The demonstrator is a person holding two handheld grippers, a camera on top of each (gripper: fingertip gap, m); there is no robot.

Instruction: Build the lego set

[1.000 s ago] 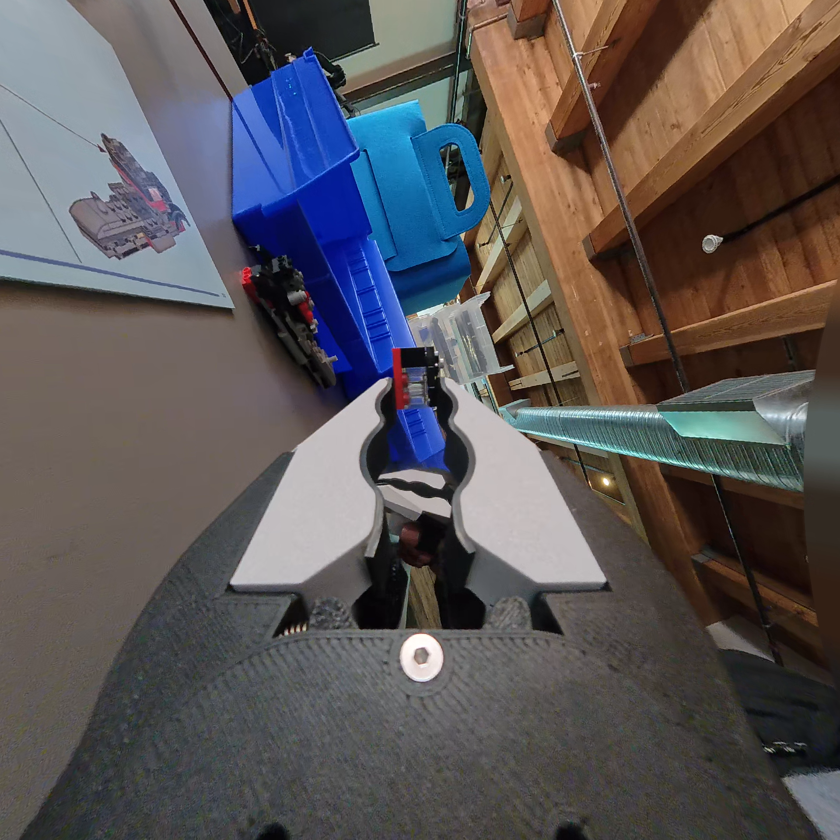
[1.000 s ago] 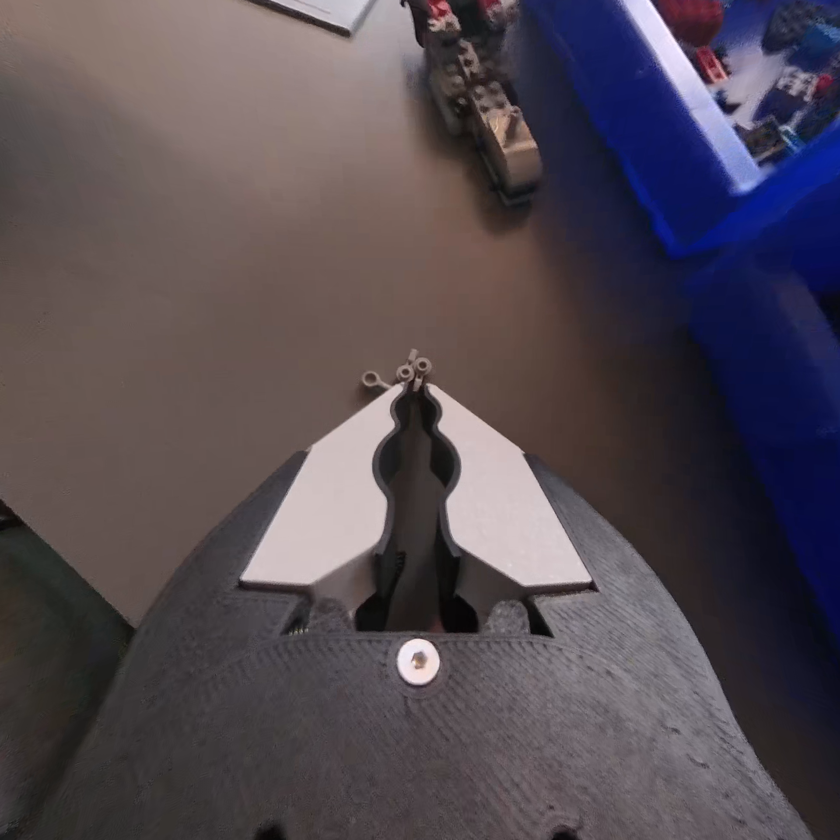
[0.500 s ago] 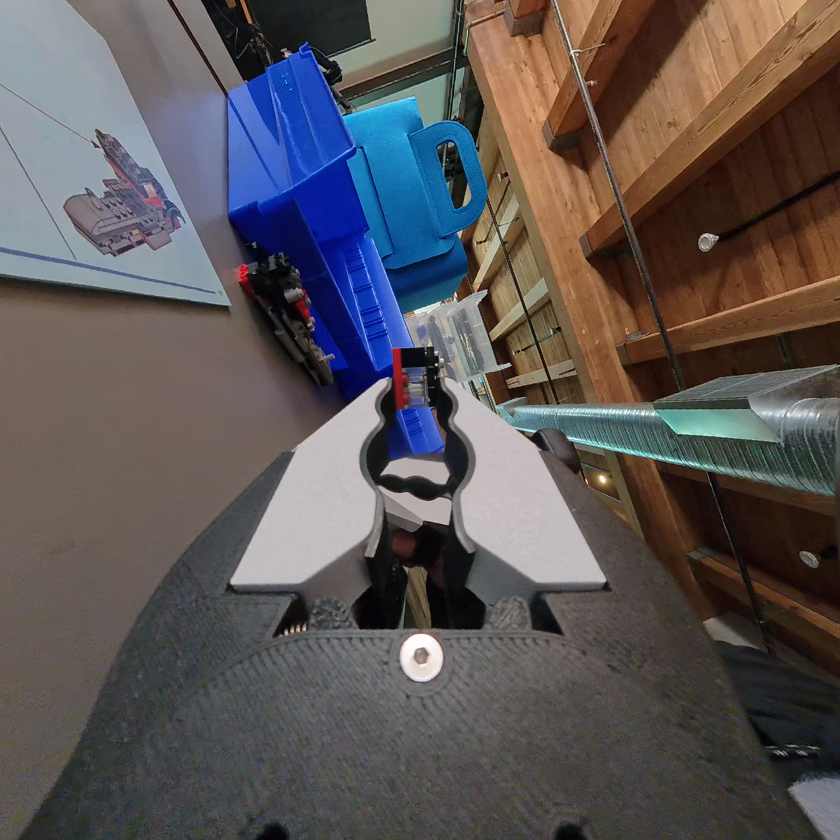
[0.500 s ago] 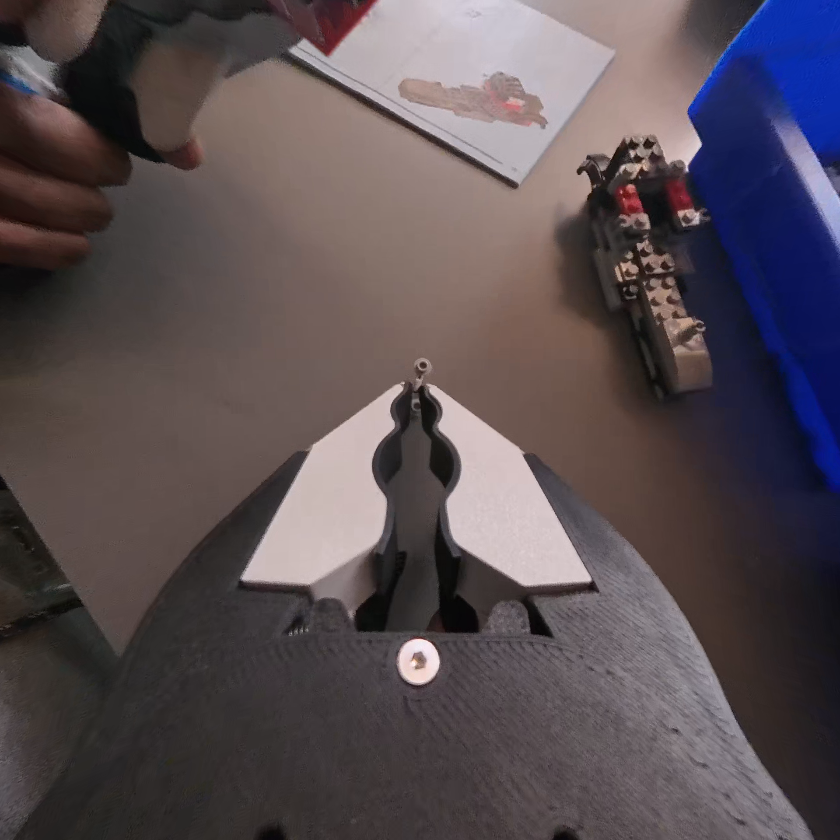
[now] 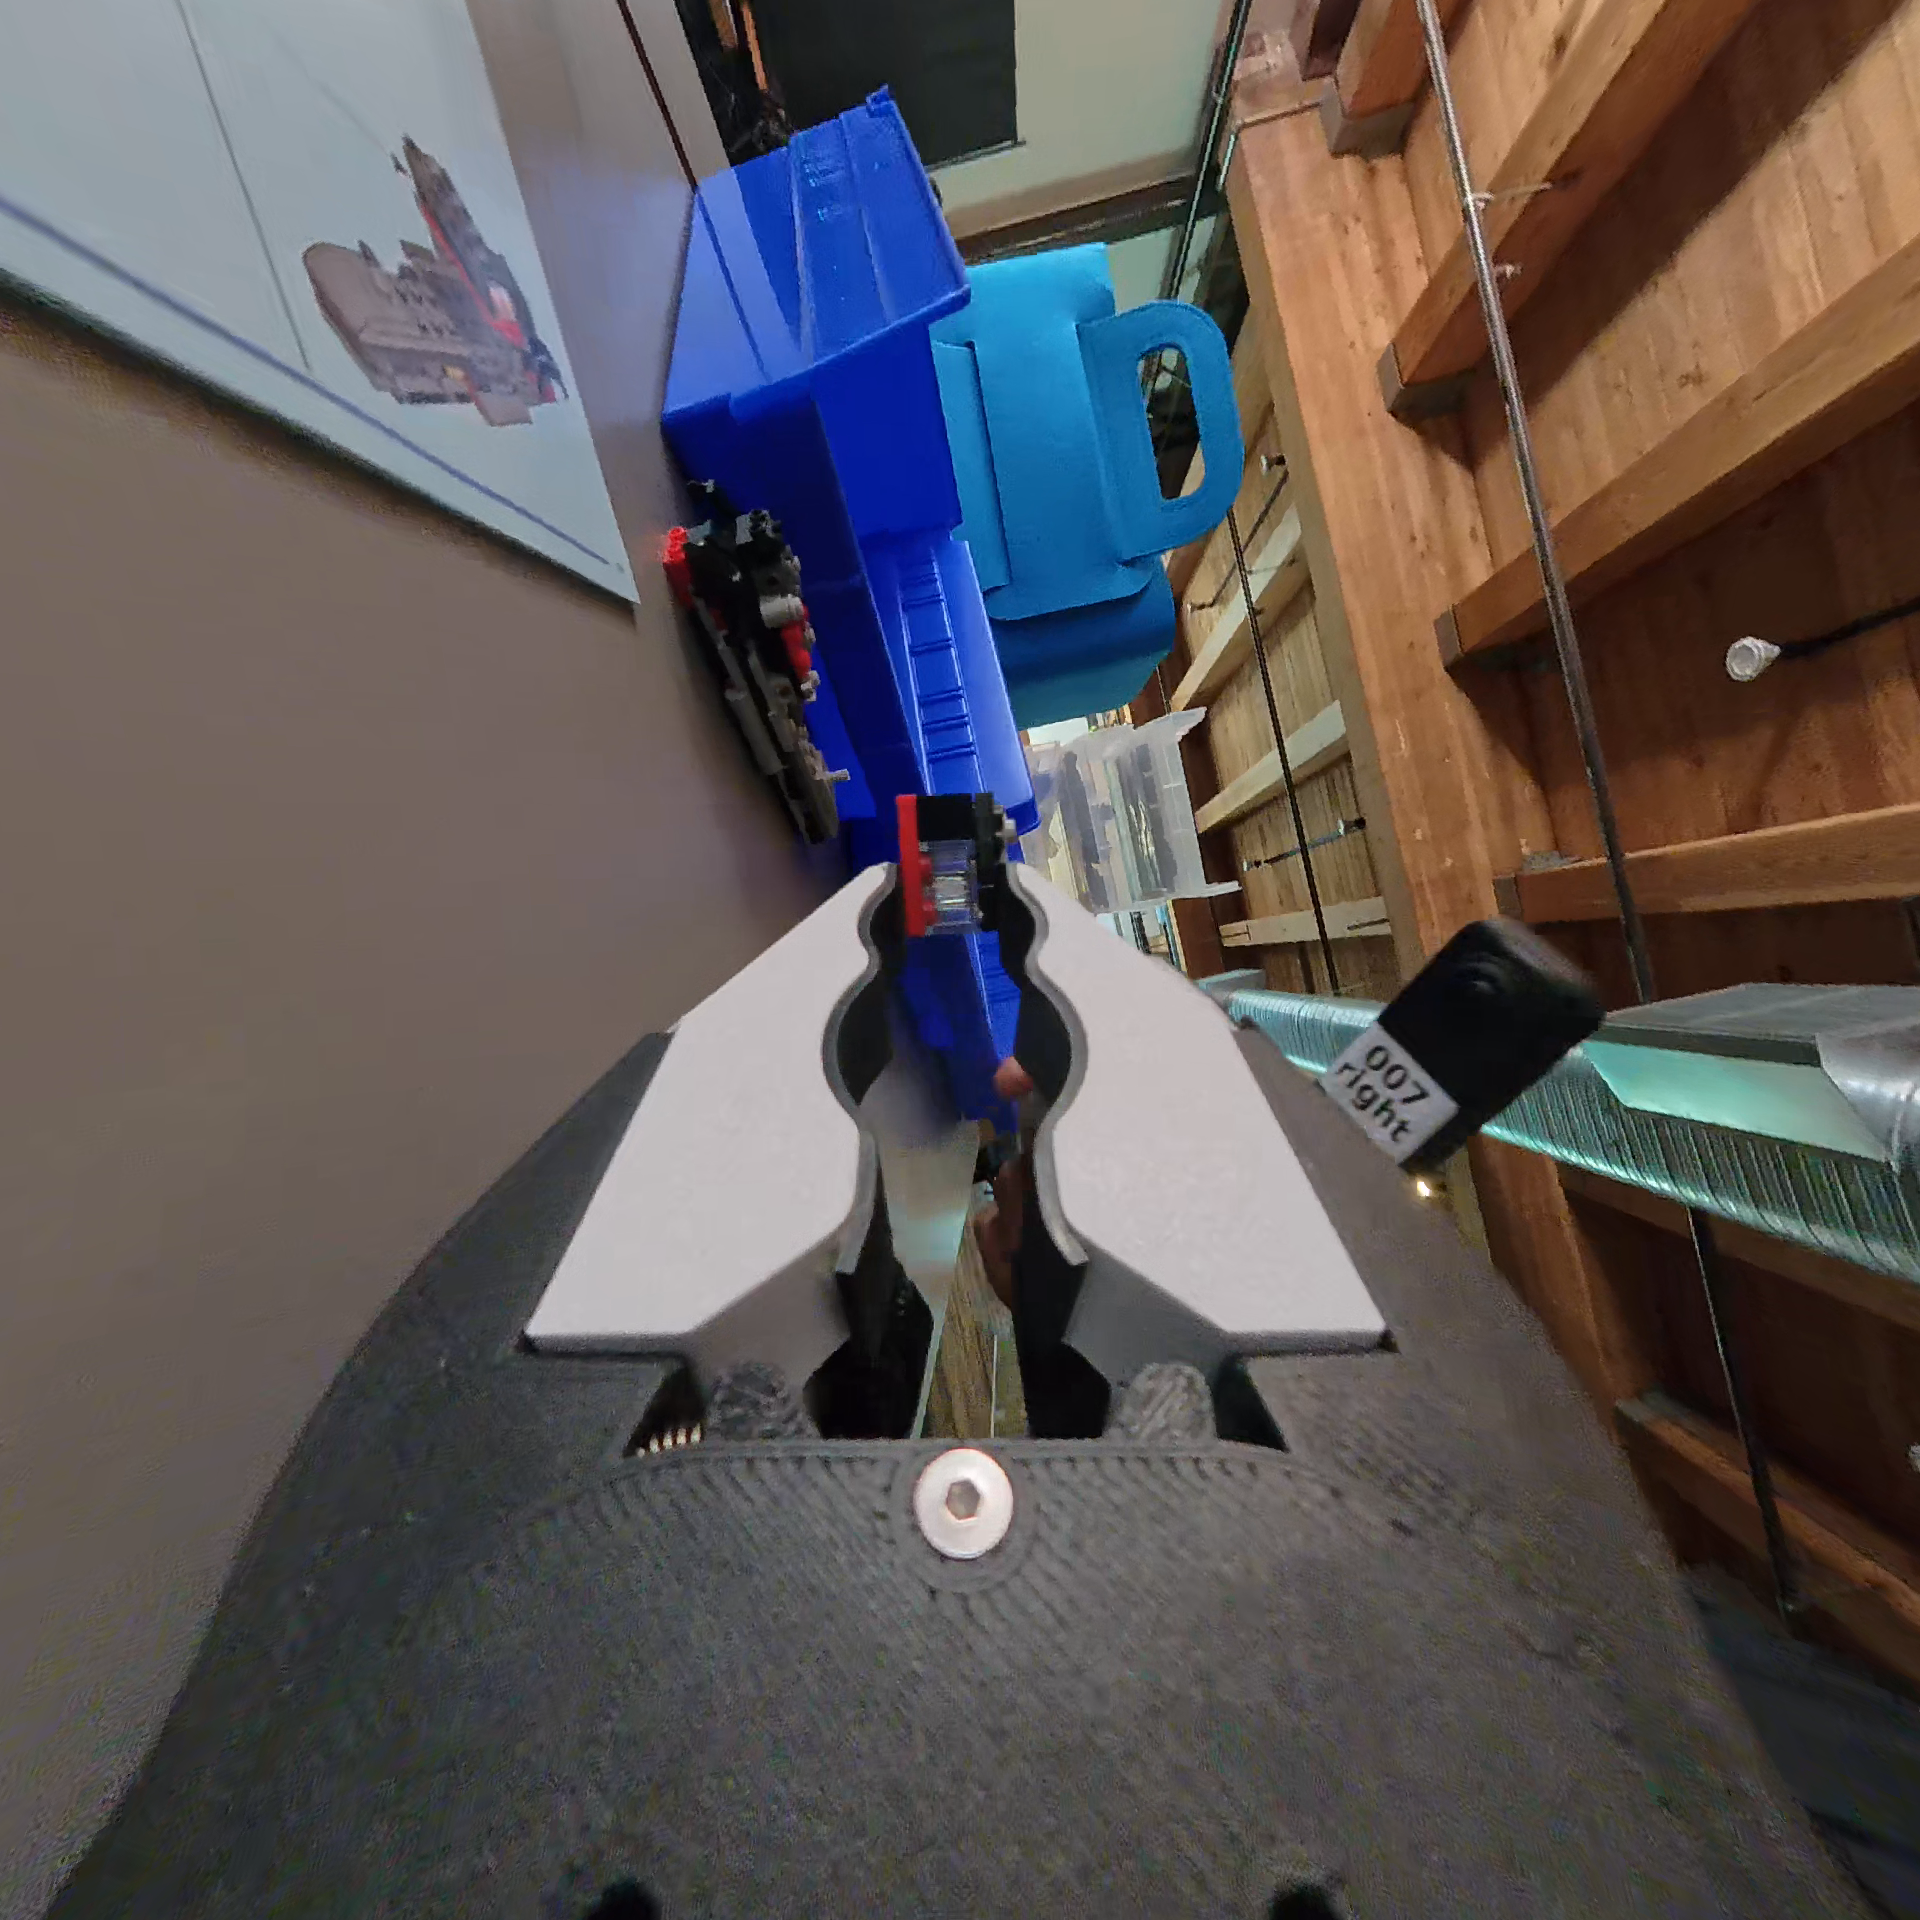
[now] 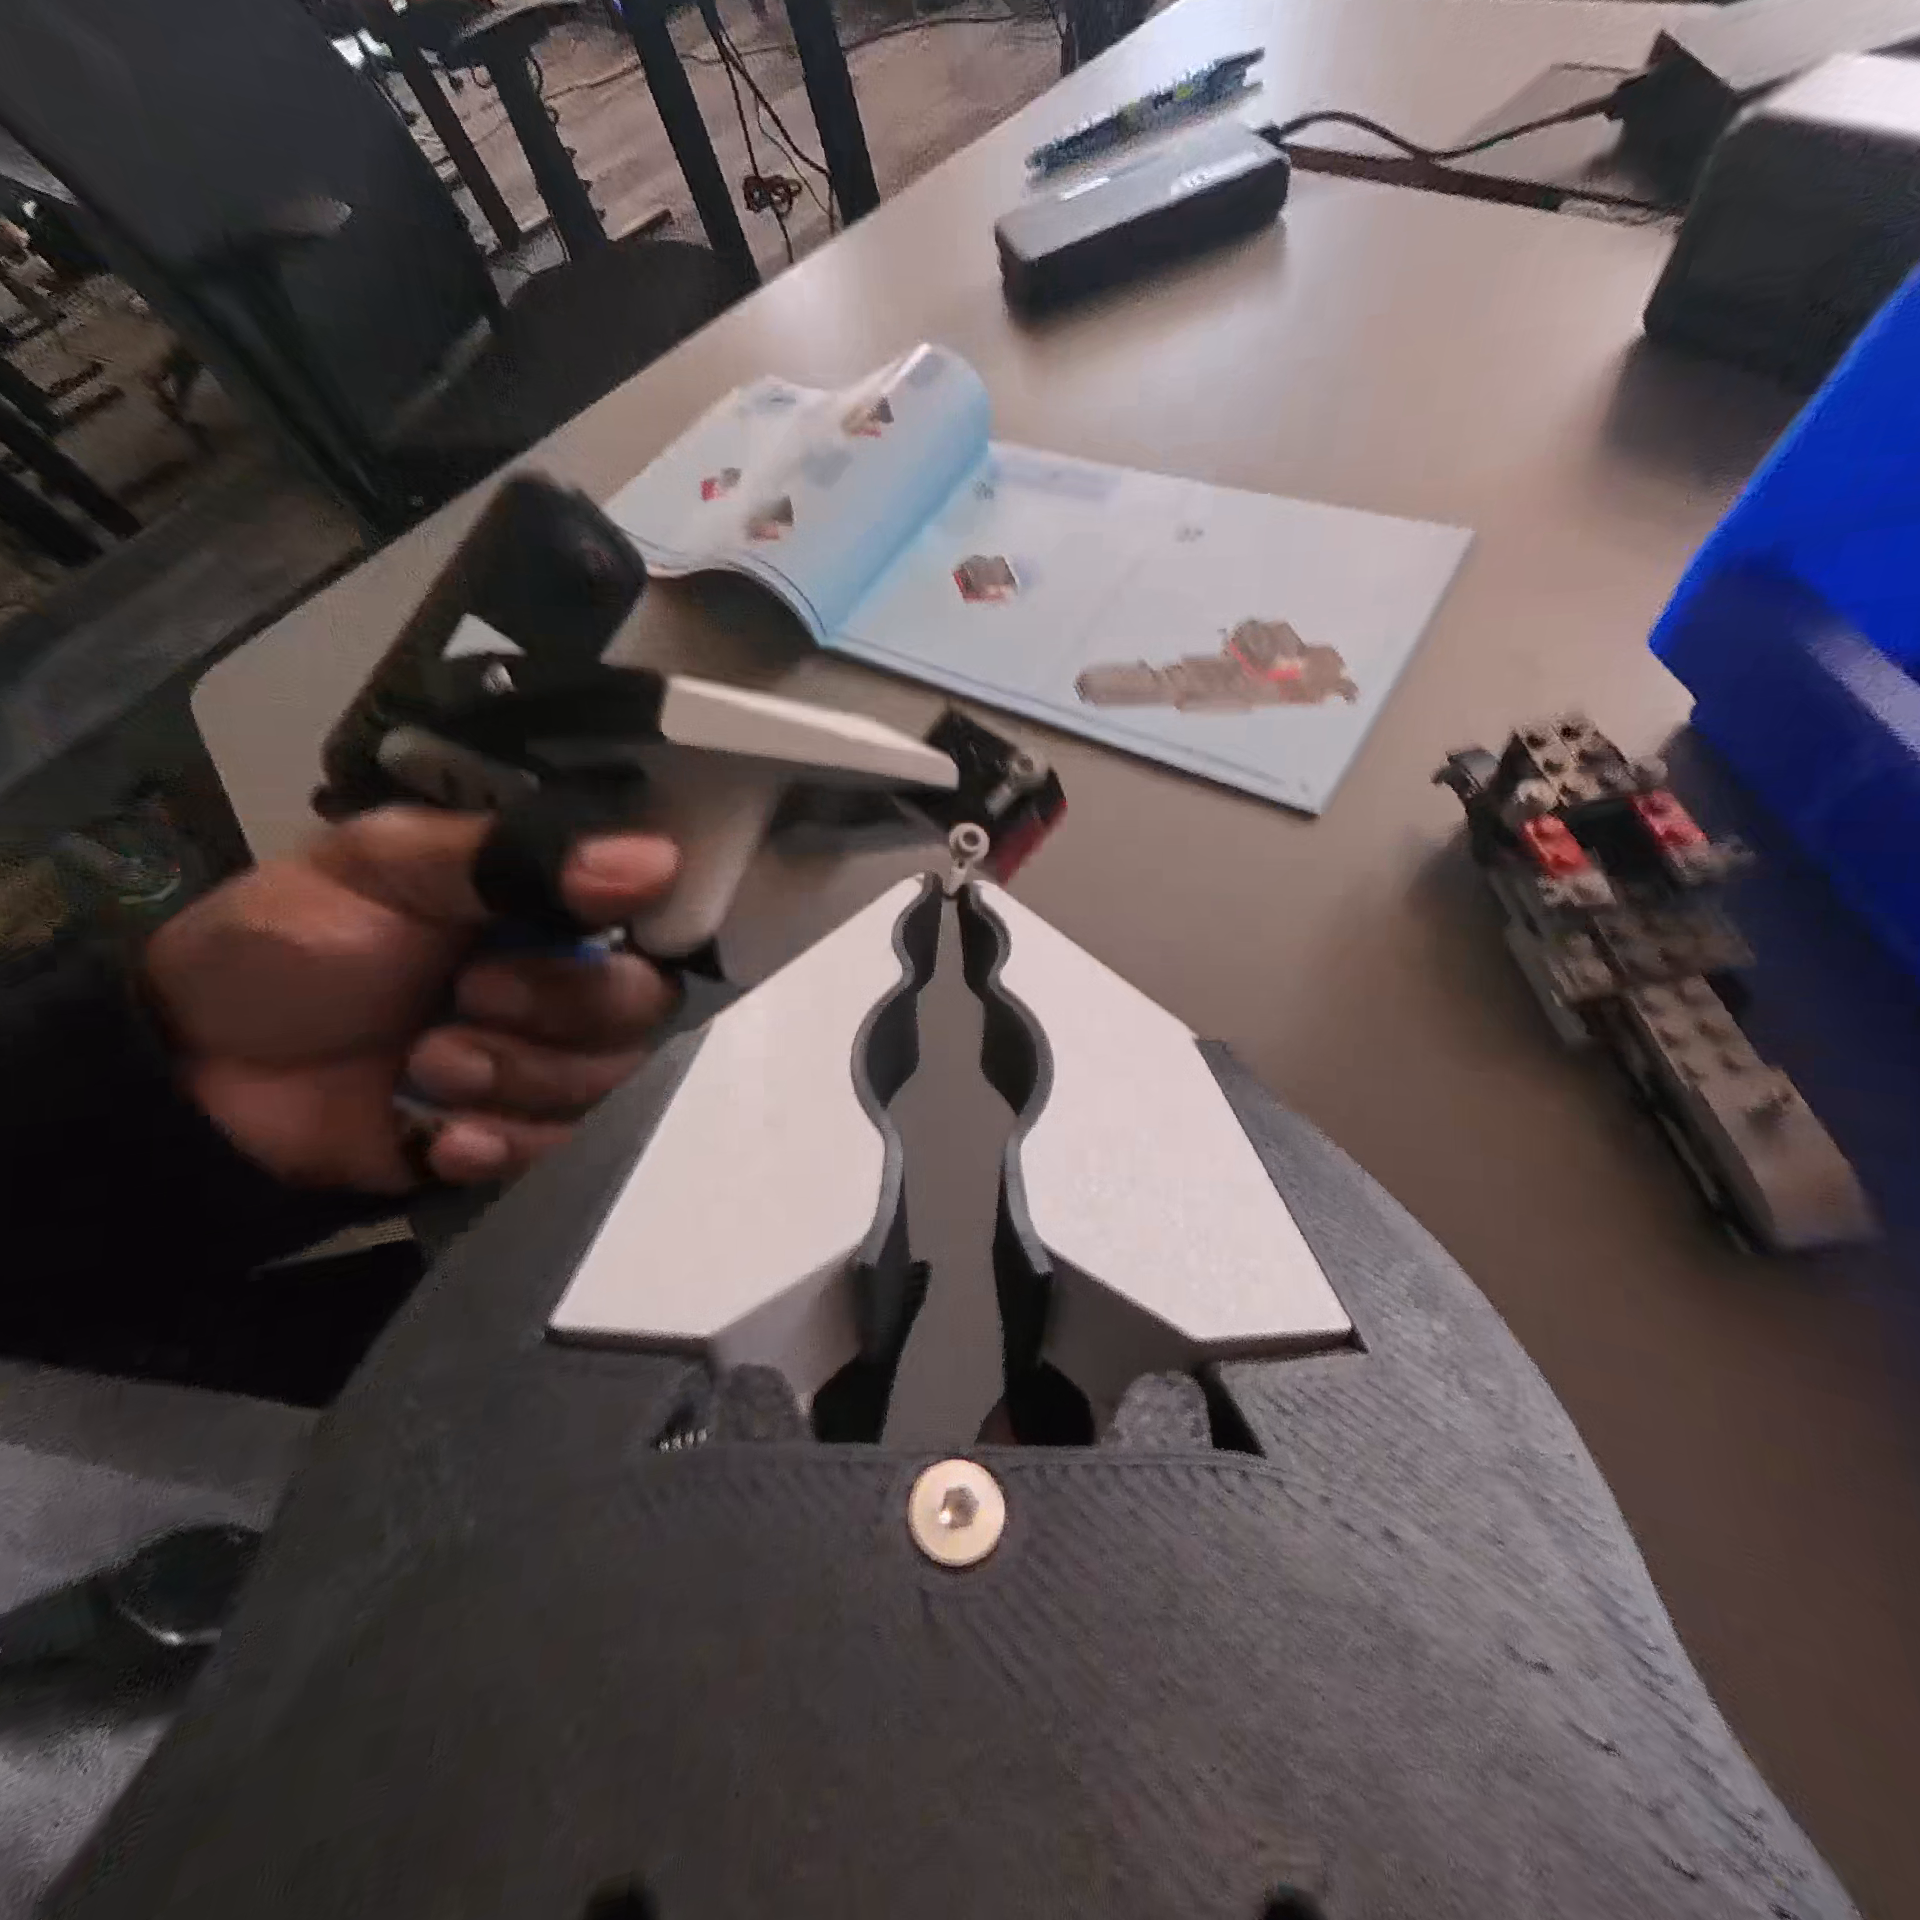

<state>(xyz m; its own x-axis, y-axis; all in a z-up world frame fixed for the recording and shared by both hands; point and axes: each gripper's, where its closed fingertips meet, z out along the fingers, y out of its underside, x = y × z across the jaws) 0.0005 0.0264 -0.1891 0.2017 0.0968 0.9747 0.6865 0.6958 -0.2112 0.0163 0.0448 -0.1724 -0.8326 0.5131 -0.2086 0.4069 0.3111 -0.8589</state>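
My left gripper (image 5: 951,878) is shut on a small red, clear and black lego piece (image 5: 948,862), held in the air on its side. It also shows in the right wrist view (image 6: 951,774), held by a hand (image 6: 395,997), with the red and black piece (image 6: 1008,795) at its tips. My right gripper (image 6: 951,883) is shut on a small grey lego pin (image 6: 966,847), just below that piece. The partly built grey, black and red lego model (image 6: 1652,966) lies on the brown table (image 6: 1299,364); it also shows in the left wrist view (image 5: 758,665).
An open instruction booklet (image 6: 1039,561) lies behind the grippers. A blue bin (image 6: 1829,582) stands right of the model; it also shows in the left wrist view (image 5: 831,416). A black power brick (image 6: 1143,223) and a grey box (image 6: 1787,208) lie far back. Part of the right gripper's body (image 5: 1455,1039) shows in the left wrist view. Both grippers' tips are close together, under 4 cm apart.
My right gripper rose from the table with the grey pin and swung up towards the left gripper, which now shows in its view. The left gripper shifted slightly, still holding its piece.
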